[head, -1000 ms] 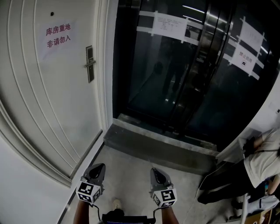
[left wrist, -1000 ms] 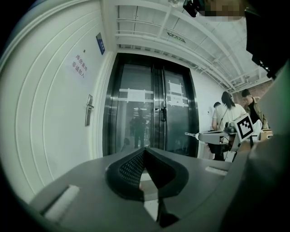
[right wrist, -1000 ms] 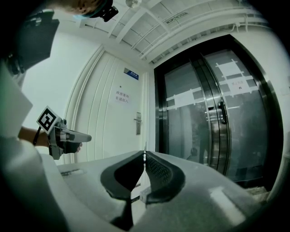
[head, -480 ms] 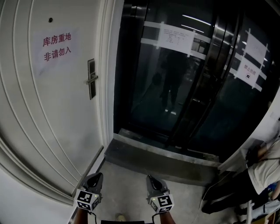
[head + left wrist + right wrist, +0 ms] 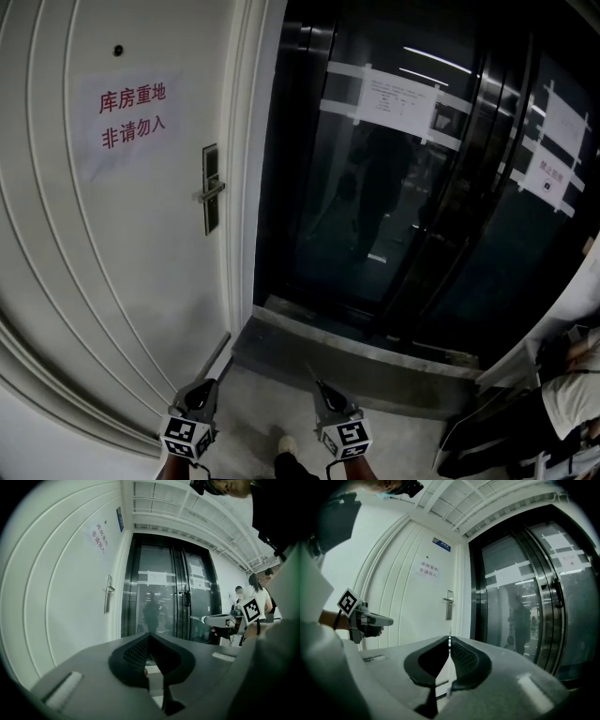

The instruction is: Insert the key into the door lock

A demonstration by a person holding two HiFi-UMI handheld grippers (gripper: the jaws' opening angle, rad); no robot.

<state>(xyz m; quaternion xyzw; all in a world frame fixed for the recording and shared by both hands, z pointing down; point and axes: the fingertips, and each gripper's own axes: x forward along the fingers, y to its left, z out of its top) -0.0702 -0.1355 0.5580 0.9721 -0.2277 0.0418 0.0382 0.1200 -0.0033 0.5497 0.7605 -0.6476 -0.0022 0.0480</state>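
A white door (image 5: 112, 262) fills the left side, with a metal lock plate and lever handle (image 5: 212, 190) near its right edge. The same lock (image 5: 448, 603) lies straight ahead in the right gripper view and off to the left (image 5: 108, 592) in the left gripper view. My right gripper (image 5: 321, 386) is shut on a thin silver key (image 5: 197, 618) whose tip (image 5: 449, 641) pokes out beyond the jaws. My left gripper (image 5: 208, 384) is shut with nothing in it. Both are held low and level, well short of the door.
A paper sign with red characters (image 5: 131, 114) is taped to the door. Dark glass double doors (image 5: 403, 187) with taped notices stand to the right, above a raised stone step (image 5: 356, 361). A seated person (image 5: 567, 394) is at the far right.
Both grippers have been carried forward towards the door. The lock plate now looks larger and sits lower and further right in the head view. Neither pair of jaws has changed.
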